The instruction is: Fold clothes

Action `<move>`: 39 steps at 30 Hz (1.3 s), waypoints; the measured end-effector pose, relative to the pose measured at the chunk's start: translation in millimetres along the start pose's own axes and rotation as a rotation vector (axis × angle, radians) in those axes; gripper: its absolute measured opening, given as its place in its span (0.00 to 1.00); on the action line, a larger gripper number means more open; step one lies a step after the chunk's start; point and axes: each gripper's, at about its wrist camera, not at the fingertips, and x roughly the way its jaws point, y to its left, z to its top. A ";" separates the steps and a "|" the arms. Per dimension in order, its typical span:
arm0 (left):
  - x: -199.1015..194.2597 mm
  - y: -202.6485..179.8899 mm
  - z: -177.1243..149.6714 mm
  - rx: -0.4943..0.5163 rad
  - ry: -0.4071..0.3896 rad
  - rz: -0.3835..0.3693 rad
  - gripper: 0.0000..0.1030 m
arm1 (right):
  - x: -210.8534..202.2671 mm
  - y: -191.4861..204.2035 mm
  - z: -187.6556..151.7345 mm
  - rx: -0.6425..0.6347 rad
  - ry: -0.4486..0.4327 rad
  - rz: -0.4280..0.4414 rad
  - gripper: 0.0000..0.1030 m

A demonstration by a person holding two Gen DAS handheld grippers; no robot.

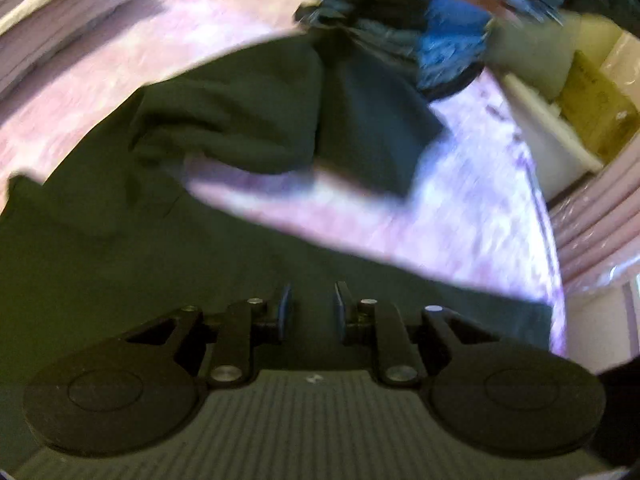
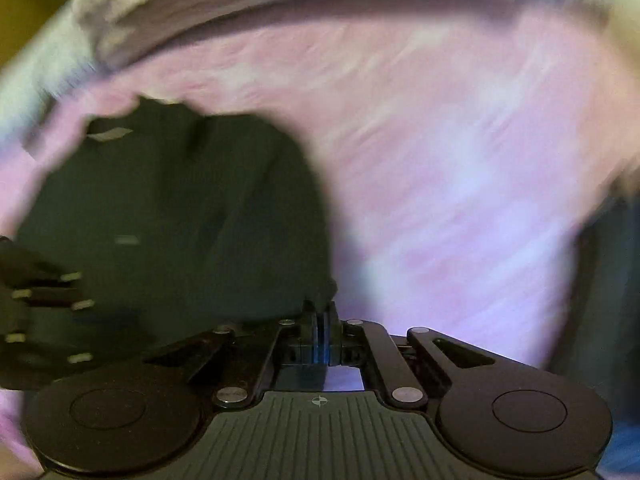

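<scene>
Dark garment (image 1: 224, 128) | left gripper (image 1: 310, 304) parted above | right gripper (image 2: 322, 320) pinching edge

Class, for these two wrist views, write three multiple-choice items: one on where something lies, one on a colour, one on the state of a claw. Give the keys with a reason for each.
1. Where does the dark garment lie?
A. on the pink bedcover
B. inside a cardboard box
C. on a hanger

2. What colour is the garment?
A. bright red
B. dark green
C. white

3. How do the two claws stand?
A. both wide open
B. left claw shut, right claw open
C. left claw open with a gap, right claw shut on the garment's edge

Key: 1 A, since the left wrist view shows the garment spread over the pink cover. 2 B, as the cloth reads dark green in both views. 3 C, because the left fingers stand apart above the cloth, while the right fingers meet with dark fabric at them.
</scene>
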 end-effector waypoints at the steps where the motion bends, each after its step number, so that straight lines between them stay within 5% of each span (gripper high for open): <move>1: 1.1 -3.5 5.3 -0.003 -0.018 -0.006 0.17 | -3.5 -10.8 15.1 -0.047 -0.008 -0.094 0.01; 4: -1.1 -5.9 14.3 -0.008 -0.049 0.006 0.17 | 11.1 -33.0 47.8 -0.106 -0.026 -0.296 0.04; 5: -4.5 -3.9 13.5 -0.015 -0.053 0.018 0.17 | 19.8 -37.1 51.3 -0.112 -0.019 -0.341 0.28; 6: -8.1 -1.2 12.1 -0.022 -0.056 0.031 0.17 | 28.0 -40.8 53.9 -0.117 -0.011 -0.383 0.65; 7: -12.4 2.4 8.7 -0.034 -0.056 0.050 0.18 | 32.9 -40.3 54.3 -0.120 -0.024 -0.420 0.75; 11: -31.4 21.1 -22.7 -0.117 -0.029 0.158 0.22 | 25.5 -14.8 26.4 -0.084 -0.125 -0.339 0.77; 14: -45.6 33.8 -52.1 -0.179 0.010 0.256 0.22 | 25.8 10.3 -8.6 0.032 -0.188 -0.171 0.77; 16: -52.8 38.2 -67.7 -0.207 0.031 0.299 0.22 | 39.5 21.0 -37.9 0.158 -0.170 -0.016 0.77; 20: -61.7 36.9 -84.9 -0.232 0.037 0.328 0.26 | 55.9 20.3 -77.0 0.335 -0.146 0.057 0.77; 22: -66.2 36.3 -93.6 -0.245 0.040 0.343 0.26 | 52.7 14.2 -81.8 0.344 -0.161 0.022 0.77; 28: -79.6 34.5 -119.4 -0.283 0.049 0.387 0.26 | 44.8 -15.4 -58.6 0.274 -0.204 -0.322 0.77; 33: -64.8 23.1 -116.1 -0.265 0.035 0.366 0.26 | 50.0 -49.8 -52.4 0.453 -0.216 -0.399 0.77; 36: -58.9 17.3 -112.8 -0.240 0.023 0.348 0.26 | 48.6 -24.9 -53.3 0.276 -0.256 -0.437 0.76; 39: -53.0 18.3 -109.7 -0.236 0.006 0.343 0.27 | 69.4 10.4 -54.7 -0.113 -0.197 -0.487 0.76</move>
